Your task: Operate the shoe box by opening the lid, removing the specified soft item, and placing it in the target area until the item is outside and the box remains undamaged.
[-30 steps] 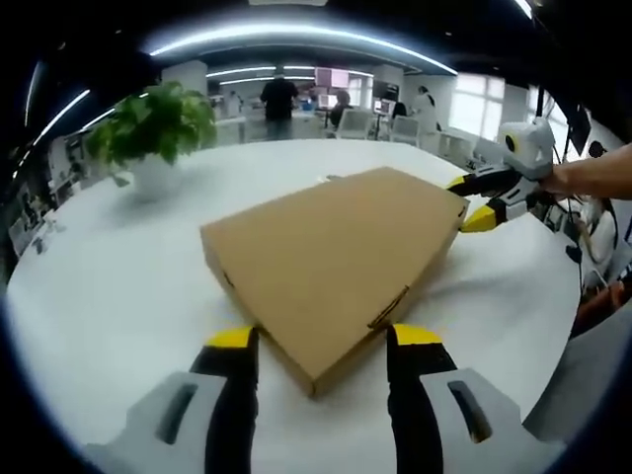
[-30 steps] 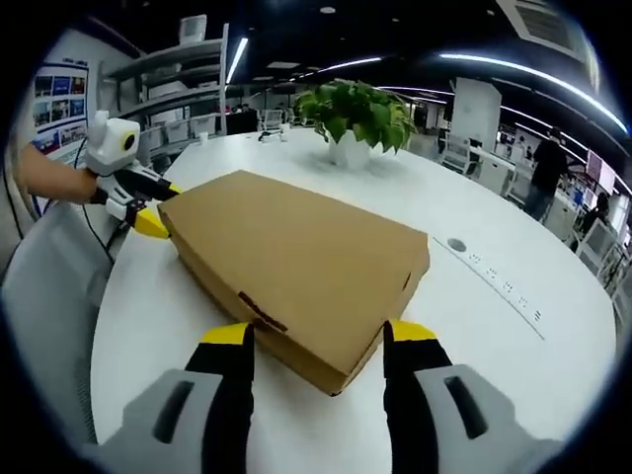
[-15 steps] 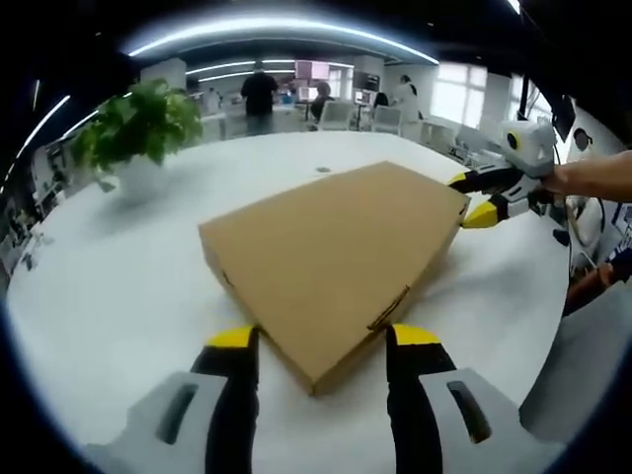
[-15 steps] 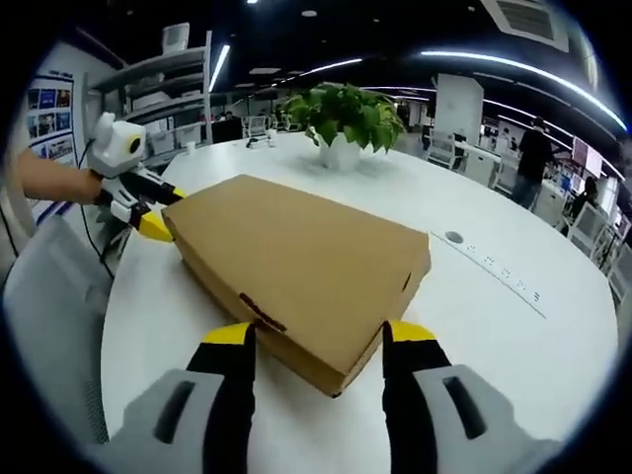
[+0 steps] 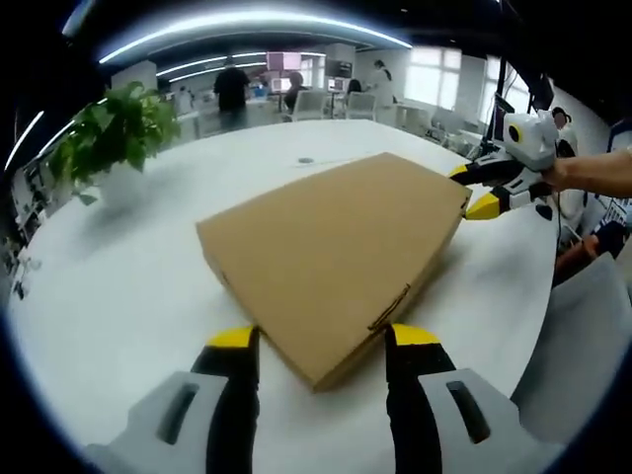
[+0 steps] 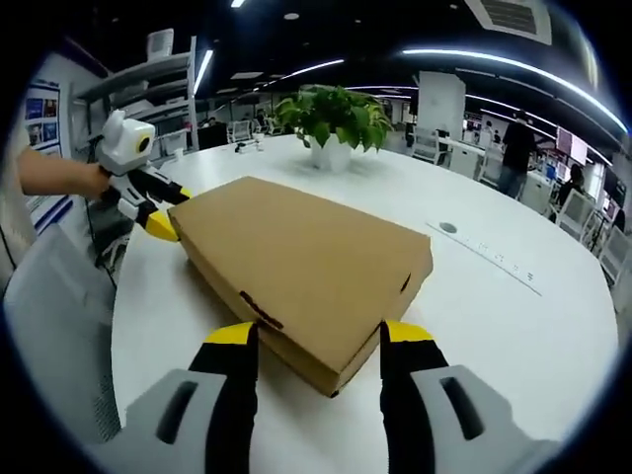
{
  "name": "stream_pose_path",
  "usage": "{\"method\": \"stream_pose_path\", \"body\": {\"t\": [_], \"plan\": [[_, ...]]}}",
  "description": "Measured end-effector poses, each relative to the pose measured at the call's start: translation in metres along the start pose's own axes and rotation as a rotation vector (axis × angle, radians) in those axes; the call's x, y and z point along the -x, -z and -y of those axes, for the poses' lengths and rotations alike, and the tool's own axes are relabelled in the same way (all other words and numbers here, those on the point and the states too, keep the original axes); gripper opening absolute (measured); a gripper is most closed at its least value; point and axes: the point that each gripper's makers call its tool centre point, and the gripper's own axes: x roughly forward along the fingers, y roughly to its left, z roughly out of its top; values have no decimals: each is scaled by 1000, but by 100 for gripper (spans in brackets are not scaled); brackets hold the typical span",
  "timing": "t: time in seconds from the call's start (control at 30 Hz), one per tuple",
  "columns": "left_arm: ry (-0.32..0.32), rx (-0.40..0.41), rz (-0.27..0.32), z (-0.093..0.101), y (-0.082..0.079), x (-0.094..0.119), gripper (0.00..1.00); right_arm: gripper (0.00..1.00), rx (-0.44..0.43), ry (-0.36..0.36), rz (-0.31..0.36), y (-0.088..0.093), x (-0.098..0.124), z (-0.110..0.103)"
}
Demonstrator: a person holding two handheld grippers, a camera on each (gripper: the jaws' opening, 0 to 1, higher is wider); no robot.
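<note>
The closed cardboard shoe box [image 5: 336, 252] lay flat on the round white table [image 5: 118, 296], near its edge. The left gripper [image 5: 324, 341] and right gripper [image 6: 318, 338] each stood with jaws spread wide astride opposite corners of the box, gripping nothing.

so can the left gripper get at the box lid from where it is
Probably yes: the left gripper is open with a corner of the closed shoe box between its jaws, and nothing lies between them on the white table.

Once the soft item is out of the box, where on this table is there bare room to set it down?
Broad bare table lies between the shoe box and the strip of outlets, and more between the box and the potted plant. It is crowded at the box's two corners, with the left gripper and right gripper straddling them.
</note>
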Motion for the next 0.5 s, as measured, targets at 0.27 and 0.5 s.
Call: {"method": "stream_pose_path", "body": {"t": [0.27, 0.5], "plan": [[53, -57, -22, 0, 3, 7, 49, 43, -17, 27, 0, 5, 9, -16], [88, -89, -39, 0, 4, 12, 50, 42, -29, 56, -3, 9, 14, -28]]}}
